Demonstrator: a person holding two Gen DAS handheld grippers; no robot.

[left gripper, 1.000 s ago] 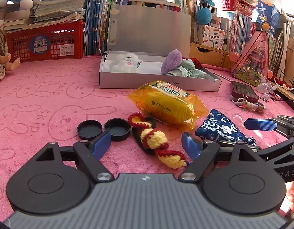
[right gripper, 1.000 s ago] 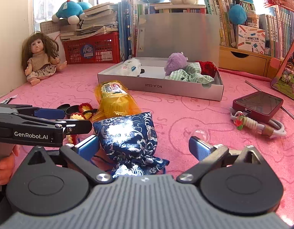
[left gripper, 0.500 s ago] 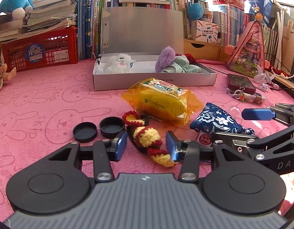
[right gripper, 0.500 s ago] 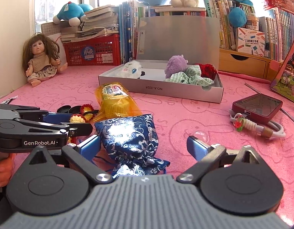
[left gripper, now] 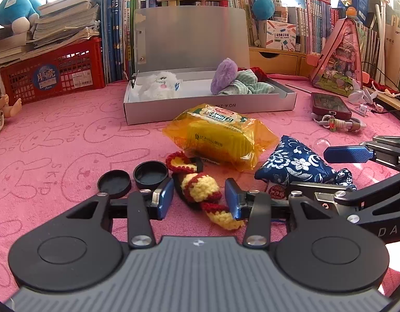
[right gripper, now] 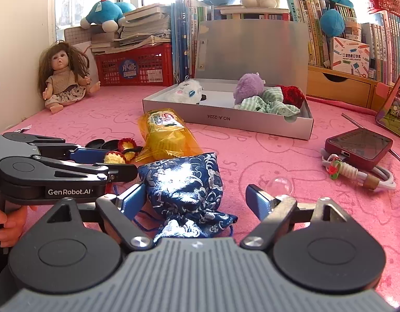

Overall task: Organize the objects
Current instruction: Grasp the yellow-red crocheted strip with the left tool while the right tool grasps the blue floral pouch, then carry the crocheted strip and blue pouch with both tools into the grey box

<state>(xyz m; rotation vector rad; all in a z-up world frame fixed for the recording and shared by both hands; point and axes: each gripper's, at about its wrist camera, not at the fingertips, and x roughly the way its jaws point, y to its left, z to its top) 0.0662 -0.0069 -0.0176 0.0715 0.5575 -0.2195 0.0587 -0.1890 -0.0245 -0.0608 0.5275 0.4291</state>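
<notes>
The red-and-yellow crocheted yarn string [left gripper: 201, 189] lay on the pink rabbit-patterned cloth of the worktop [left gripper: 57, 140], its long axis running from far left toward you and rightward, lumpy yellow balls banded in dark red. Your left hand-held gripper [left gripper: 199, 199] had narrowed around its middle ball; whether the blue pads pressed it, I cannot tell. Your right hand-held gripper [right gripper: 197, 202] had just been closing yet stood spread around the dark blue floral brocade pouch [right gripper: 184, 184], the right pad clear of the cloth.

L gripper [left gripper: 199, 199] jaws closed round crochet toy [left gripper: 201, 188] on pink cloth [left gripper: 57, 140].
</notes>
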